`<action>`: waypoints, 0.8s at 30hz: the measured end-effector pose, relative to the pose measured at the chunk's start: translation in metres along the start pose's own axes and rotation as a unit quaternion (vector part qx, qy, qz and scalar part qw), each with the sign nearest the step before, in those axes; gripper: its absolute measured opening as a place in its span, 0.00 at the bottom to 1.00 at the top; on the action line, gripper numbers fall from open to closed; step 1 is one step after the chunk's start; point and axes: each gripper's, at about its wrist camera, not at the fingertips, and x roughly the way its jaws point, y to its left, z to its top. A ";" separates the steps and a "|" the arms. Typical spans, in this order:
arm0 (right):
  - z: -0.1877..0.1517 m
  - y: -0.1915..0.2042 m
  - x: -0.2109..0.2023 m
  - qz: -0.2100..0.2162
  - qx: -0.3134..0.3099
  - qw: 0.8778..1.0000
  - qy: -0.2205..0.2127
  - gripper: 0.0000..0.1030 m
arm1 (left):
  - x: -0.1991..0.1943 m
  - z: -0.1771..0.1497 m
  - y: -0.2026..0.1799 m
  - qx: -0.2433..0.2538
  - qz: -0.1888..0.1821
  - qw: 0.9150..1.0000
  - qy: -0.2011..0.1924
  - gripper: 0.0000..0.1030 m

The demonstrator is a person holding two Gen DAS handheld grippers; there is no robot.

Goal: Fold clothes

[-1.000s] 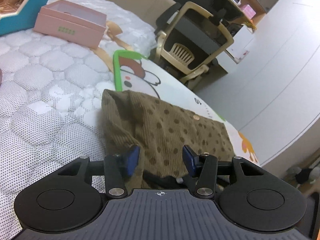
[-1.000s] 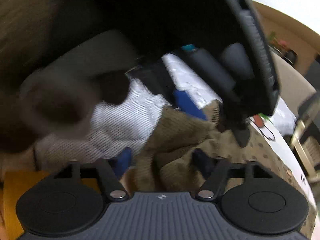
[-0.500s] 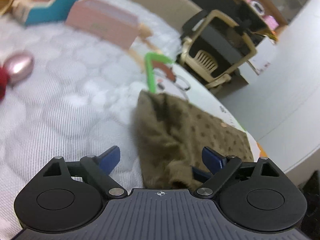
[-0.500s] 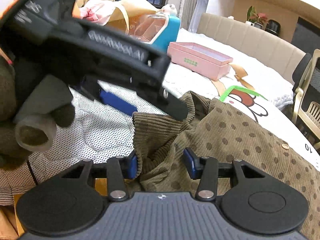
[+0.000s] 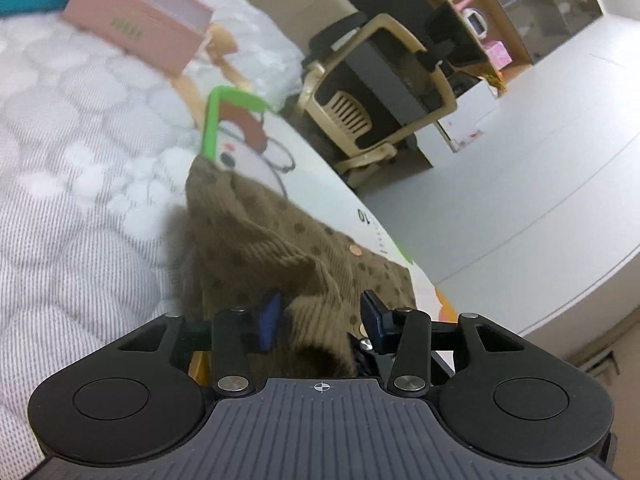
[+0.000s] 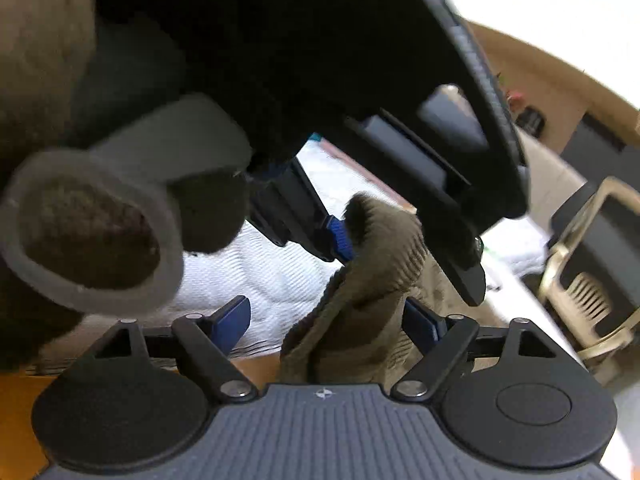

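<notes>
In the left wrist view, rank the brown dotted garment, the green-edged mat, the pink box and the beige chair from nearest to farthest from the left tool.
1. Brown dotted garment, between the left tool fingers.
2. Green-edged mat, just beyond, centre.
3. Pink box, upper left, and beige chair, upper right: too close to call.

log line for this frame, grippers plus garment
left gripper: shut on brown dotted garment | right gripper: open, around garment edge | garment bunched, unfolded, on quilted bed

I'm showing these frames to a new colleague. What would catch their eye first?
The brown dotted corduroy garment bunched between the left gripper pads, on the white quilted bed. In the right wrist view, the left gripper's black body fills the top, close above the right gripper.
</notes>
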 end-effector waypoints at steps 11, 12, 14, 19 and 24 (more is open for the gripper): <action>-0.011 -0.051 -0.010 -0.004 0.097 0.995 -0.004 0.20 | -0.004 0.025 0.043 -0.091 0.024 0.995 -0.036 0.91; -0.012 -0.051 -0.010 0.000 0.097 0.995 -0.005 0.19 | 0.005 0.025 0.044 -0.093 0.031 0.995 -0.025 0.91; -0.013 -0.046 -0.007 0.009 0.098 0.995 -0.007 0.19 | 0.023 0.027 0.045 -0.093 0.039 0.995 -0.008 0.92; -0.010 -0.054 -0.015 0.015 0.119 0.992 -0.033 0.16 | 0.053 0.043 0.014 -0.051 0.054 0.997 0.005 0.59; -0.019 -0.106 -0.071 -0.031 0.180 0.978 -0.100 0.16 | 0.073 0.052 -0.098 0.079 -0.034 0.996 0.007 0.61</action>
